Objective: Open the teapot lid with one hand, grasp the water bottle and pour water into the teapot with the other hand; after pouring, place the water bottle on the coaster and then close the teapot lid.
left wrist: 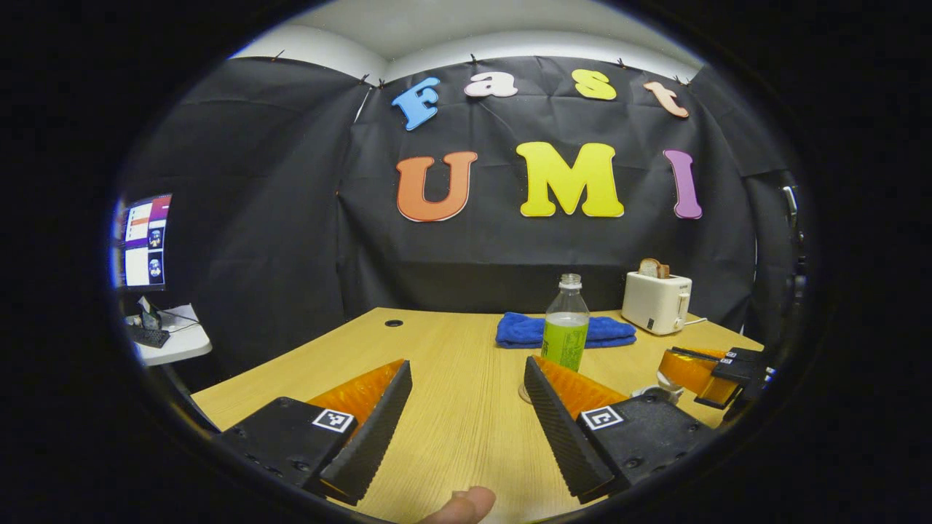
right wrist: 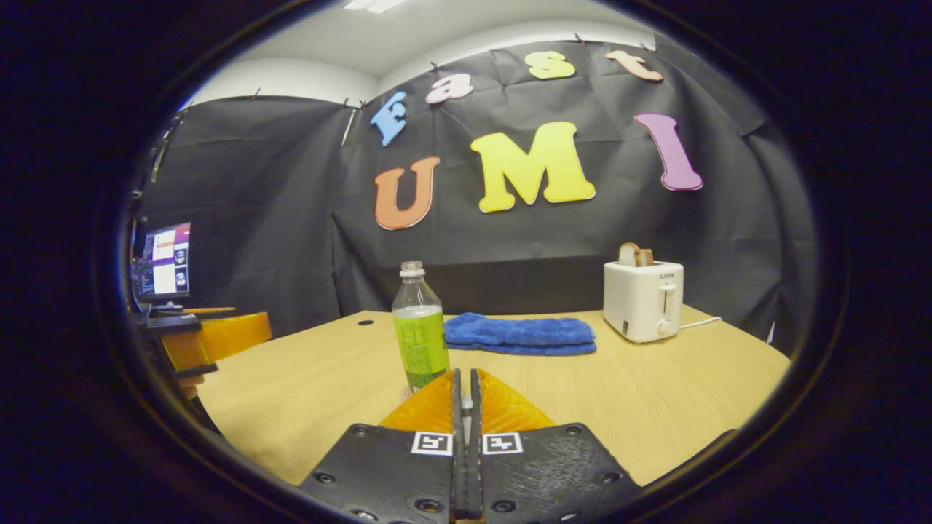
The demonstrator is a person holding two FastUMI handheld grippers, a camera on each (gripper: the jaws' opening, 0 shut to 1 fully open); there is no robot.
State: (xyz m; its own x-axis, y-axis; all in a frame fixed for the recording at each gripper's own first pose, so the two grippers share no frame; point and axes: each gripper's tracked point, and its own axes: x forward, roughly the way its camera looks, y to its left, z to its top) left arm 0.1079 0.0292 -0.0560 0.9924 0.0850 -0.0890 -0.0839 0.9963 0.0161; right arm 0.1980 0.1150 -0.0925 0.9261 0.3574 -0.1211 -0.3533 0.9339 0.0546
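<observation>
Your left gripper (left wrist: 466,415) hangs wide open and empty; your right gripper (right wrist: 466,407) is pinched closed on something small between its tips, which I can't identify. The water bottle (right wrist: 420,327) stands upright before the blue towel (right wrist: 518,333); take it squarely mid-body. The wooden table (right wrist: 655,400) runs back to the toaster (right wrist: 644,300) behind the bottle.

Left gripper (left wrist: 466,378) has its fingers (left wrist: 364,429) spread wide apart with nothing between them, hovering low over the near part of the counter (left wrist: 466,437), and a fingertip (left wrist: 462,506) of the person's hand pokes in at the bottom edge. Right gripper (right wrist: 466,386) is pinched closed, fingers (right wrist: 457,437) nearly touching with just a thin slit between them. In the left gripper view it sits off near the counter's right edge.
</observation>
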